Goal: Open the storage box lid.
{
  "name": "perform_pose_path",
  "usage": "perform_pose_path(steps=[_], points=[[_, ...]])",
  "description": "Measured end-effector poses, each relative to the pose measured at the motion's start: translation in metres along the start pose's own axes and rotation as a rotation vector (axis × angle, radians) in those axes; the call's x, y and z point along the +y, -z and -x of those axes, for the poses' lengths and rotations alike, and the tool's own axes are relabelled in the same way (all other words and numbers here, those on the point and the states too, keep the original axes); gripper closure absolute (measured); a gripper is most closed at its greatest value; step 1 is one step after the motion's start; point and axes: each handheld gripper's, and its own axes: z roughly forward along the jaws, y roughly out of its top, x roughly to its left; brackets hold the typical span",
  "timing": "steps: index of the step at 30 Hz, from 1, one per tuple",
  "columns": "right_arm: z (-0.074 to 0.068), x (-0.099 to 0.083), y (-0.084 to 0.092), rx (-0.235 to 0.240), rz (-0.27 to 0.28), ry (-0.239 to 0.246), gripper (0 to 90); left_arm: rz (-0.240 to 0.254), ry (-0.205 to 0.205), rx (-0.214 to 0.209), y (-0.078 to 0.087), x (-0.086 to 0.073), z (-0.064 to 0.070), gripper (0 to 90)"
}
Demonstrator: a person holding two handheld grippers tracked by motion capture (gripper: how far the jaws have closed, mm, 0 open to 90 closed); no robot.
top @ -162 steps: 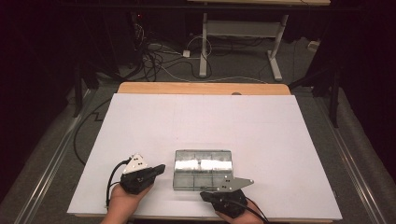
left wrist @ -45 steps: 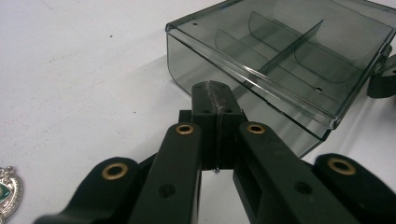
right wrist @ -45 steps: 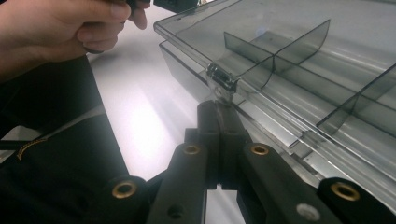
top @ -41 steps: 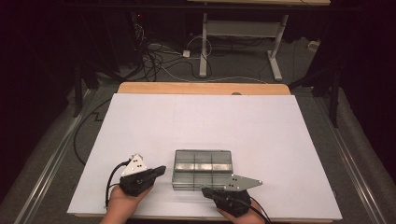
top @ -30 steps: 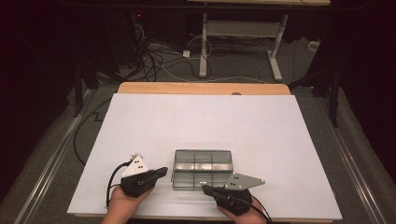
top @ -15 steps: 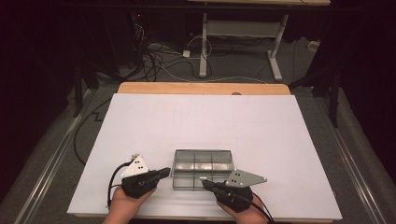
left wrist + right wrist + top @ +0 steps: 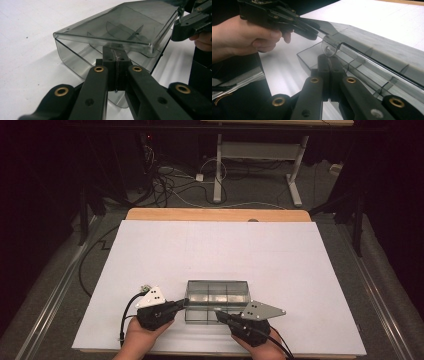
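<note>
Since the earlier frames, both my claws had moved inward to the clear plastic box [image 7: 217, 295] at the lower middle of the high view, on the white counter [image 7: 300, 270], and its lid [image 7: 117, 27] stood lifted, tilted over the compartments. My left claw [image 7: 176, 305] was closed together under the lid's left edge; my right claw [image 7: 223, 316] was closed together too, near the round tab [image 7: 329, 48]. I judged the opening was half done. No brand or writing could be read.
</note>
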Motion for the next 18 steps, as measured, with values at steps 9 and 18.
perform_pose_path(steps=[9,18], points=[[-0.001,-0.005,0.007,-0.017,-0.005,0.005,90.0,-0.003,0.000,-0.010,-0.003,0.002,-0.002,87.7],[0.003,-0.012,0.014,-0.038,-0.018,-0.002,90.0,0.008,0.001,-0.010,-0.004,0.003,-0.004,87.7]])
